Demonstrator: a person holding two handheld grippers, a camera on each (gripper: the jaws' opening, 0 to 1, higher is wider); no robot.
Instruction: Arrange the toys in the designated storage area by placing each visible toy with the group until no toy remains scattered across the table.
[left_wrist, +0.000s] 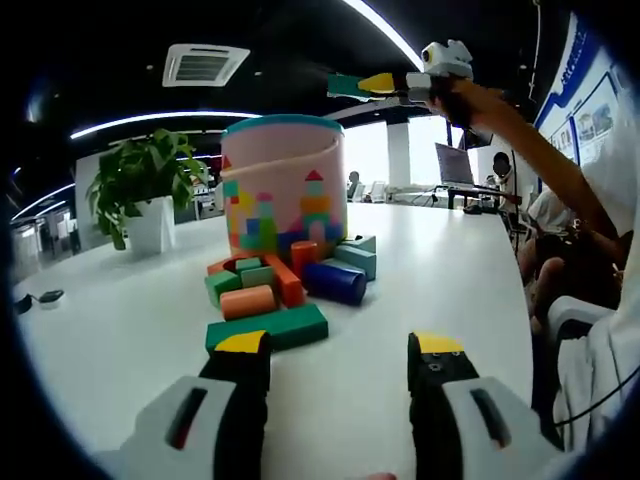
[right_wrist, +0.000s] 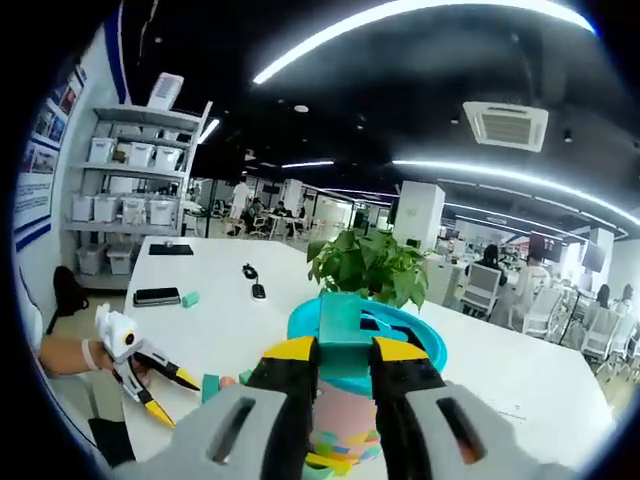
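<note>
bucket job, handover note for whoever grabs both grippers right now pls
Right gripper: shut on a teal block, held above the open pink bucket.
Left gripper: open, holding nothing, low over the white table, aimed at the block pile.
Done: nothing can be confirmed inside the bucket from these views.
Left: release the teal block into the bucket, then clear the pile at its base: green block, orange cylinder, blue cylinder and the others. One small teal block lies apart, by a phone.
</note>
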